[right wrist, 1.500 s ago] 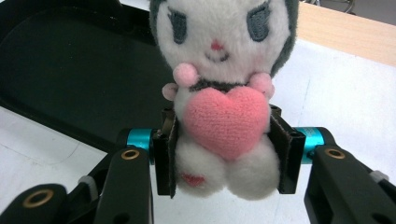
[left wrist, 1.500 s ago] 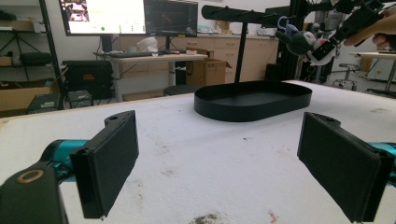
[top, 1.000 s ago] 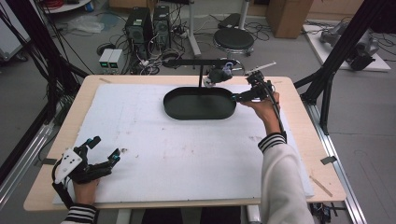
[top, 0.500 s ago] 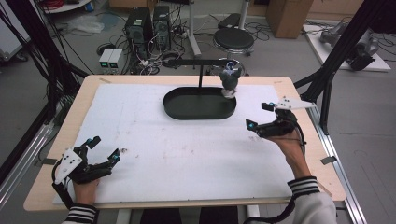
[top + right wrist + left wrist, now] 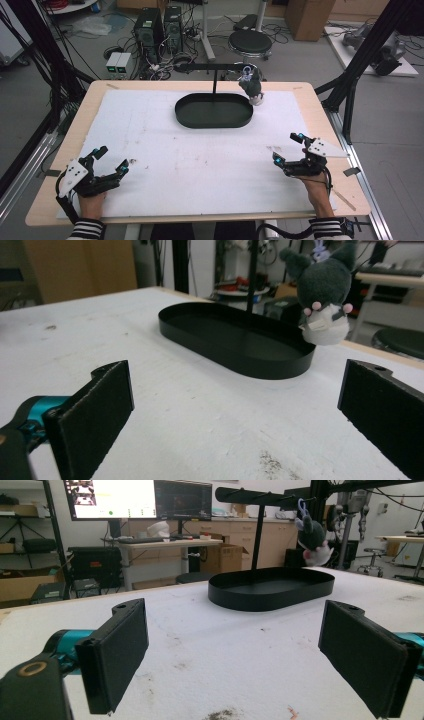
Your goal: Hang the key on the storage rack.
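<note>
Toy: small grey plush (image 5: 251, 86) hanging by a blue loop from the right end of the stand's bar (image 5: 215, 66), beside the tray's (image 5: 214, 119) right rim.
Risk: likely to swing or slip off the bar end if knocked.
Right gripper (image 5: 287, 148): near table edge, jaws spread, empty.
Left gripper (image 5: 112, 161): near corner, jaws apart, empty.
Table (image 5: 200, 160): white, scuffed.
</note>
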Available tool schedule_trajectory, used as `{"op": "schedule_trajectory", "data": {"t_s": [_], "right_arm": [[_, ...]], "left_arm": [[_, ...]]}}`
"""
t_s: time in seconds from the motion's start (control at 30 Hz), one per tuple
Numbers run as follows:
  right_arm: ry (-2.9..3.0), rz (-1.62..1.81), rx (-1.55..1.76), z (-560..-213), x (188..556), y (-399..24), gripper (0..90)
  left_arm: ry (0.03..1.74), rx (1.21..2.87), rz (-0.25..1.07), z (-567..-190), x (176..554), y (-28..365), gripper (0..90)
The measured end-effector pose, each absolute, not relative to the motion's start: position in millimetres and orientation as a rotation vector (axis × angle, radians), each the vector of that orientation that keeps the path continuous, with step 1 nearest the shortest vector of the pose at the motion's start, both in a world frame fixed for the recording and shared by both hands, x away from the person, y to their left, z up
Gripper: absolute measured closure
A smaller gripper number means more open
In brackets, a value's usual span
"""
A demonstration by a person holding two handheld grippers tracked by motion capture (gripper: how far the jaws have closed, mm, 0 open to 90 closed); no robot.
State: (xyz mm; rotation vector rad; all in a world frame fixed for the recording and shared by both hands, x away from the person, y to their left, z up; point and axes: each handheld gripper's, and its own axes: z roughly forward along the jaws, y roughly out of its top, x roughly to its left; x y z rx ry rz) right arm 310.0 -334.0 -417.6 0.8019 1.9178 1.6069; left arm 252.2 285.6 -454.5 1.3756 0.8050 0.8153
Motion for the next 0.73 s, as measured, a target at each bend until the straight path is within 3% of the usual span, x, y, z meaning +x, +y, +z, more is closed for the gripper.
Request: {"op": "schedule_trajectory", "data": {"t_s": [0.37,0.73], "right_arm": [[1.777,1.639,0.844,-447,298,-347,0.4],[1.75,1.642,0.836,-451,296,-348,0.5]], "left_arm": [[0.805,1.374,0.817,-455,252,286,13.0],[0.806,1.375,0.816,-455,252,286,13.0]]}}
